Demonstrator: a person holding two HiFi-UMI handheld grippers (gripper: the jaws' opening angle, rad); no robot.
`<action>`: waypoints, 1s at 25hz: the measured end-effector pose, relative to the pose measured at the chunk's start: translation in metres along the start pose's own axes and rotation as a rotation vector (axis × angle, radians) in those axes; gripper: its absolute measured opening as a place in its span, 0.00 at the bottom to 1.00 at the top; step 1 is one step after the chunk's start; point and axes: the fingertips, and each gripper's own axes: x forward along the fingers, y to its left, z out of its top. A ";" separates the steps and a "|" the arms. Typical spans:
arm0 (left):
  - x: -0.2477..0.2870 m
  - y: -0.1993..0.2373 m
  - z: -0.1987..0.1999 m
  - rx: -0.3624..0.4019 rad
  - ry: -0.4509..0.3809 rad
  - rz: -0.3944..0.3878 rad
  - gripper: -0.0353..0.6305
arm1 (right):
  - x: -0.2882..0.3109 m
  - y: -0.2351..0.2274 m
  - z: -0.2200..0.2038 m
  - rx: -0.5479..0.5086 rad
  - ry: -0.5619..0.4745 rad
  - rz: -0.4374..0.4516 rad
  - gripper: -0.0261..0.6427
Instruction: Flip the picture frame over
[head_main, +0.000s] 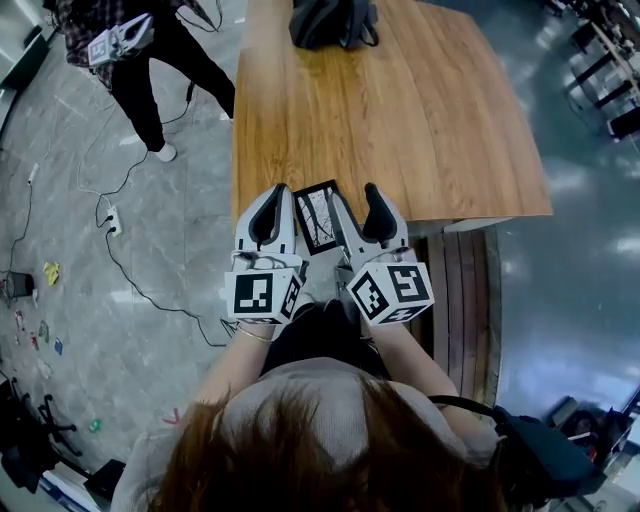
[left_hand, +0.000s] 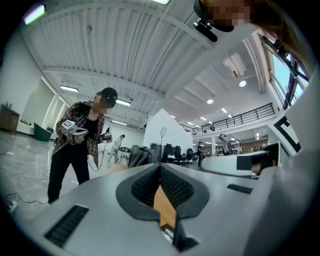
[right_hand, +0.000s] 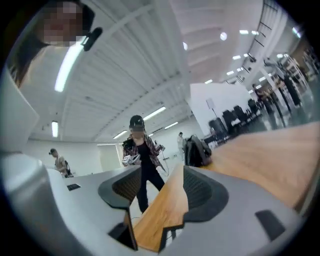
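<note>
**Picture frame at the near tabletop edge, held by neither gripper**

I read the left gripper's (left_hand: 160, 167) jaws as together at the tips, with nothing clamped. The right gripper's (right_hand: 161, 169) jaws stand wide apart, and only tabletop (head_main: 420, 110) shows through the gap. The picture frame (head_main: 318, 215) sits picture side up at the tabletop's near edge, between the two grippers. A black bag (head_main: 330, 20) rests at the far edge. A person (head_main: 150, 60) holding another gripper stands on the floor off the tabletop's left side.
</note>
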 end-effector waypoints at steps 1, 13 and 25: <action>0.002 -0.002 0.007 -0.002 -0.018 -0.001 0.06 | 0.004 0.003 0.013 -0.072 -0.031 0.006 0.46; 0.004 -0.014 0.029 0.013 -0.080 0.003 0.06 | 0.005 0.024 0.036 -0.361 -0.083 0.018 0.06; 0.005 -0.025 0.028 0.020 -0.085 -0.007 0.06 | 0.001 0.014 0.028 -0.339 -0.055 -0.012 0.06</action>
